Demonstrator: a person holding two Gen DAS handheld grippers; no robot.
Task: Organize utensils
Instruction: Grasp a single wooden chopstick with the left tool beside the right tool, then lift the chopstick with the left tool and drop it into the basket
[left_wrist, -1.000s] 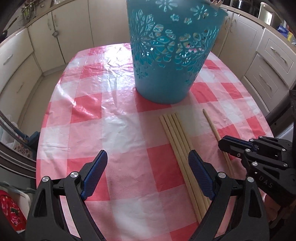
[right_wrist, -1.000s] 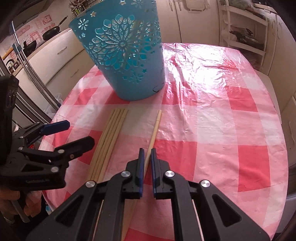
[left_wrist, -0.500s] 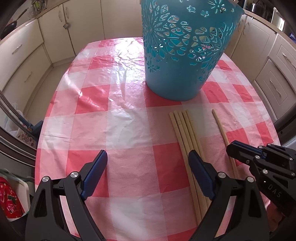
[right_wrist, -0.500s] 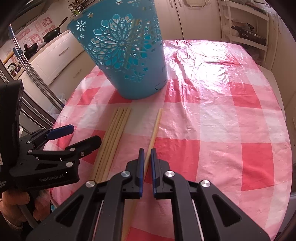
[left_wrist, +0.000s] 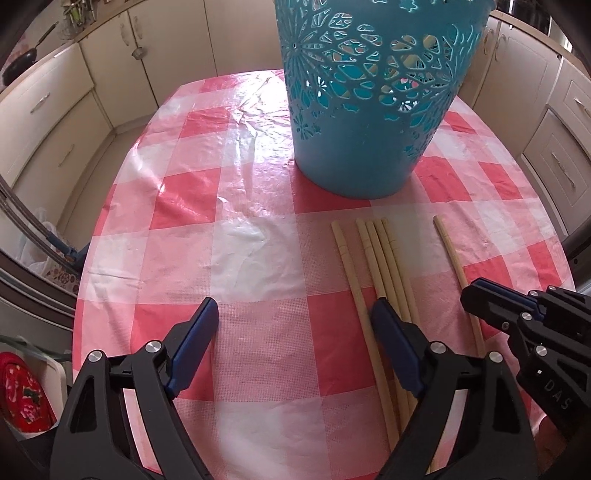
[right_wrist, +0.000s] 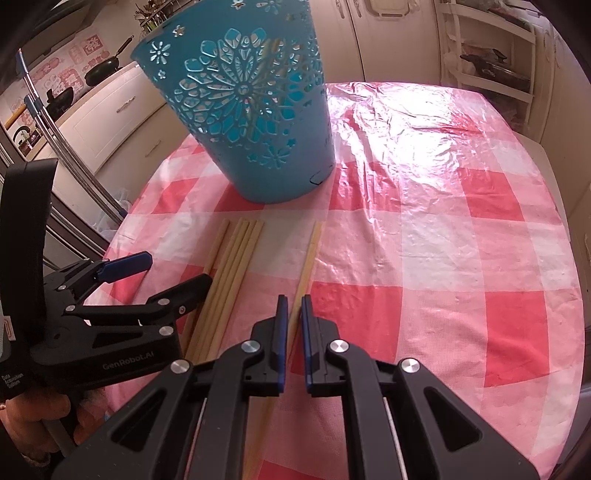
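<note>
A blue cut-out plastic basket stands upright on the checked tablecloth, with sticks showing through its holes. In front of it lies a bundle of wooden chopsticks, its leftmost stick splayed off. My left gripper is open wide and its jaws are closing. That splayed stick runs just inside its right finger, and the pads press on nothing. My right gripper is shut on the single chopstick, which lies flat on the cloth to the right.
The table's rounded edge drops to the floor on the left. Cream cabinets ring the table, and a shelf stands at the back right. A red patterned item sits low left. A hand holds the left gripper.
The left gripper has shifted a little and its jaws have narrowed slightly. The leftmost chopstick's far end has splayed away from the bundle. The right gripper has kept still.
</note>
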